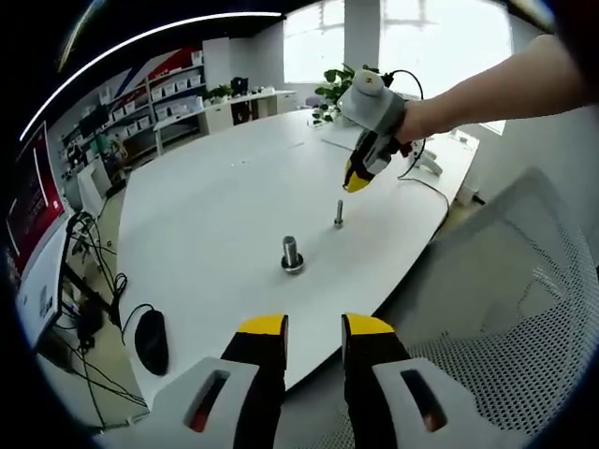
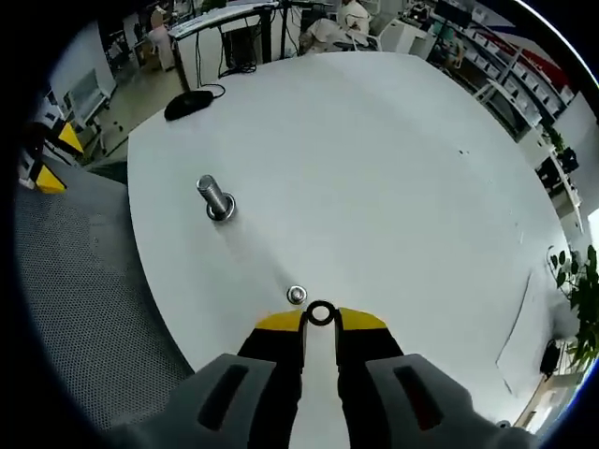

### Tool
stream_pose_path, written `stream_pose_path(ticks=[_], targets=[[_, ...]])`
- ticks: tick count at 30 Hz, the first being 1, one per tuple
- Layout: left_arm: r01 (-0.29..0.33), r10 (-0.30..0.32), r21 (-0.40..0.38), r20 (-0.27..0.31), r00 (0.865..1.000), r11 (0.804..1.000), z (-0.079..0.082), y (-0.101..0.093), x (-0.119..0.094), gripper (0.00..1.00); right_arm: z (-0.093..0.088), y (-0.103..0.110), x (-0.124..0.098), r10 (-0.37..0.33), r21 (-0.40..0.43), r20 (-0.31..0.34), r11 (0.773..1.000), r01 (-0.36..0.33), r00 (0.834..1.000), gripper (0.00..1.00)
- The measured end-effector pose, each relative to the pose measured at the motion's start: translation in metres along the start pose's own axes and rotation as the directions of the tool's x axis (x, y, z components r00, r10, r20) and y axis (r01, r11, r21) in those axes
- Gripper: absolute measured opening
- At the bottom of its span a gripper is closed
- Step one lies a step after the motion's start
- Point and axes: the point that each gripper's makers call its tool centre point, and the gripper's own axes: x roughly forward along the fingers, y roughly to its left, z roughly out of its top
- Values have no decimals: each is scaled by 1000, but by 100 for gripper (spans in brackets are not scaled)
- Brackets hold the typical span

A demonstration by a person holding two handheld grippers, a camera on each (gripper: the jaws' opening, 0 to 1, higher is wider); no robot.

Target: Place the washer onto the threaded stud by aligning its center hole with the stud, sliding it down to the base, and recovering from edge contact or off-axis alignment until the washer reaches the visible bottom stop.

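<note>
Right gripper [image 2: 320, 324] fingers nearly together, pinching the washer [image 2: 320, 313] by its rim at the tips, hovering just beside the small threaded stud [image 2: 297, 296] near the desk [image 2: 393, 168] edge; washer not on the stud yet. Left gripper [image 1: 314, 329] fingers slightly apart, holding nothing, off the desk edge. Larger bolt [image 1: 291, 254] stands upright further along the white desk, mesh chair [image 1: 505, 309] beside it, shelving [image 1: 159, 103] and a plant [image 1: 335, 89] in the office behind.
</note>
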Motion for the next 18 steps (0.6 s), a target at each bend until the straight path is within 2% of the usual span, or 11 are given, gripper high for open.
stream_pose_path(ticks=[3, 11, 15, 18], targets=[[3, -3, 5, 0, 1000, 1000, 0, -1, 0, 21, 3, 4, 0, 18, 3, 20, 1000, -18, 1000, 14], [14, -14, 15, -14, 1000, 1000, -2, -3, 1, 21, 7, 11, 12, 39, -61, 0, 997, -39, 999, 14], [17, -16, 16, -21, 1000, 1000, -4, -4, 2, 20, 0, 13, 19, 49, -82, -31, 995, -52, 998, 14], [16, -16, 18, -22, 1000, 1000, -4, -4, 2, 20, 1, 14, 19, 56, -82, -26, 995, -57, 998, 14]])
